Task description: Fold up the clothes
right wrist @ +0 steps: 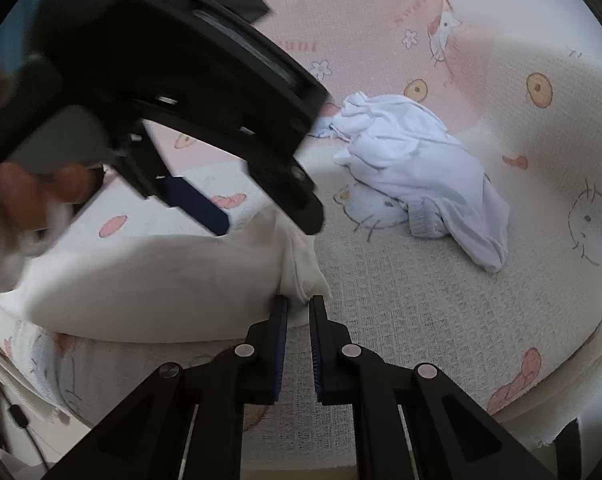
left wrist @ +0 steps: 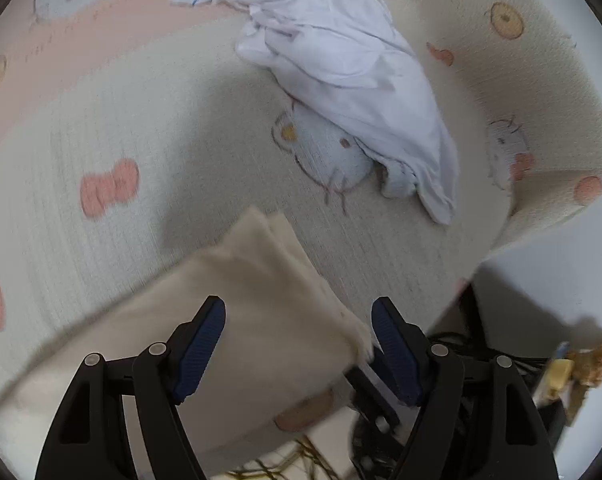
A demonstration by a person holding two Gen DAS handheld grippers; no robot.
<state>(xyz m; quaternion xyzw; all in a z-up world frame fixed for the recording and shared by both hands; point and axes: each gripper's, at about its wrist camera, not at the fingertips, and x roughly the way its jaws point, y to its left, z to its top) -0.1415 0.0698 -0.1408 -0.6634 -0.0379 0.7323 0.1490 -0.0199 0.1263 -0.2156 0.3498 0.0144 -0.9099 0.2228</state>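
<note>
The cream folded cloth (right wrist: 161, 280) lies on the bed (right wrist: 421, 320), well apart from the crumpled white garment (right wrist: 421, 168). Its corner is pinched by the nearly closed jaws of the right gripper (right wrist: 299, 308). The left gripper (left wrist: 297, 344) is held above the cloth, jaws wide open, nothing gripped.

Bed cover (right wrist: 421, 320): cream and pink waffle weave, cat-face and bow print. Pale wall (left wrist: 561, 280) beside its edge; black cables (left wrist: 453, 338) below that edge.
</note>
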